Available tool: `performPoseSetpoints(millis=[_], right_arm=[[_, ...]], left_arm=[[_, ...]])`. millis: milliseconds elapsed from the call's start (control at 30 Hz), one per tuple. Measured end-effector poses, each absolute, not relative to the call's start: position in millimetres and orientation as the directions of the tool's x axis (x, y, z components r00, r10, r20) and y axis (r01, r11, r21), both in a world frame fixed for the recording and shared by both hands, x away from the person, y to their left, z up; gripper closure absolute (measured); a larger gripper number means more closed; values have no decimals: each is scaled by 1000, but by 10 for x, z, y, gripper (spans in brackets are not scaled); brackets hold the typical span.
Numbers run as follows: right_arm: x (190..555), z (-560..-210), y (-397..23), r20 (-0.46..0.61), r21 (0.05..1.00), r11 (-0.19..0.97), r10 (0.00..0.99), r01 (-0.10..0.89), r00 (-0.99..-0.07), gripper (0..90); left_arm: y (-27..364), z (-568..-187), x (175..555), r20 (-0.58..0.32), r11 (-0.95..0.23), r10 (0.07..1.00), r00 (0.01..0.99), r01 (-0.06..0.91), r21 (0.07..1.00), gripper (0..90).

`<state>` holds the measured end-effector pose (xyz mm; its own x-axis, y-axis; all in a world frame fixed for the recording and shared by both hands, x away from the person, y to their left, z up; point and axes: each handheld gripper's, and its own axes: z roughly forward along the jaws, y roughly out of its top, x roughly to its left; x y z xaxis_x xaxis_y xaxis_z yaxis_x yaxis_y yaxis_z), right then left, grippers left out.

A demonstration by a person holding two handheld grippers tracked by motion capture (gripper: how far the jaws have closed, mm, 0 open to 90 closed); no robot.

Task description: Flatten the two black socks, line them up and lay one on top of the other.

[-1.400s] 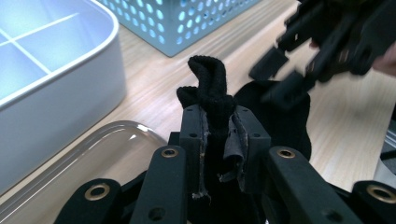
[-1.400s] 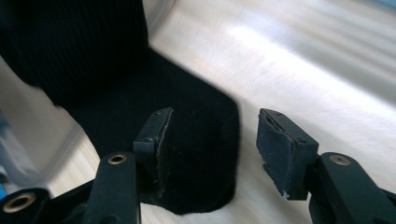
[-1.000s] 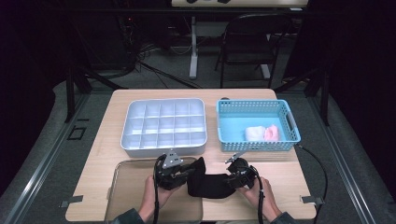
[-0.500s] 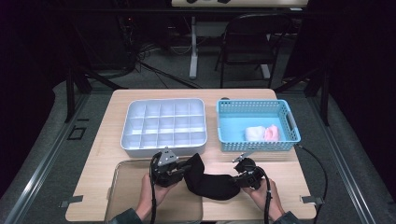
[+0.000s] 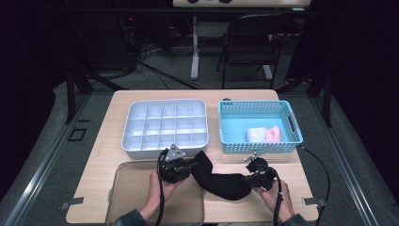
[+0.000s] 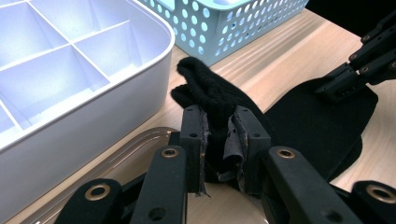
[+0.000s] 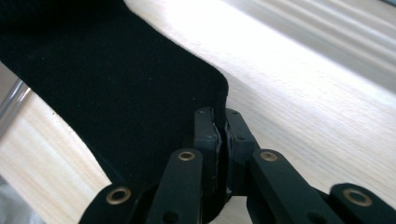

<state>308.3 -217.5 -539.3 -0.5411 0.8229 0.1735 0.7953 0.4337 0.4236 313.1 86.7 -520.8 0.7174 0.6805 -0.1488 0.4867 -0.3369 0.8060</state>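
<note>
High view: wooden table (image 5: 282,188), dark room.

Dark lab: rigged table (image 5: 117,101), floor cables (image 5: 155,66)

Lit tabletop in a dark room, soft from above.

From my high view the tabletop (image 5: 117,108) is evenly bright while the floor and room around it sink into near black. The black cloth (image 5: 221,181) reads as a flat dark shape with no texture. My right gripper view shows pale glare across the wood toward the far edge, soft and out of focus; shadows stay faint.
</note>
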Motion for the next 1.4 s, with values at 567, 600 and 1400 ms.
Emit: performPoseSetpoints(millis=[567,600,1400], right_arm=[[2983,-5291,-1667,137,493,545,721,678,-679,434],[3012,-5341,-1643,121,479,558,723,678,-681,440],[3103,-5509,-1571,124,380,628,693,679,-710,837]], left_arm=[[955,-5245,3073,-154,-380,683,714,527,760,747],[990,-5252,3059,-146,-388,683,716,525,757,748],[1149,-5277,3107,-151,-371,715,682,553,746,751]])
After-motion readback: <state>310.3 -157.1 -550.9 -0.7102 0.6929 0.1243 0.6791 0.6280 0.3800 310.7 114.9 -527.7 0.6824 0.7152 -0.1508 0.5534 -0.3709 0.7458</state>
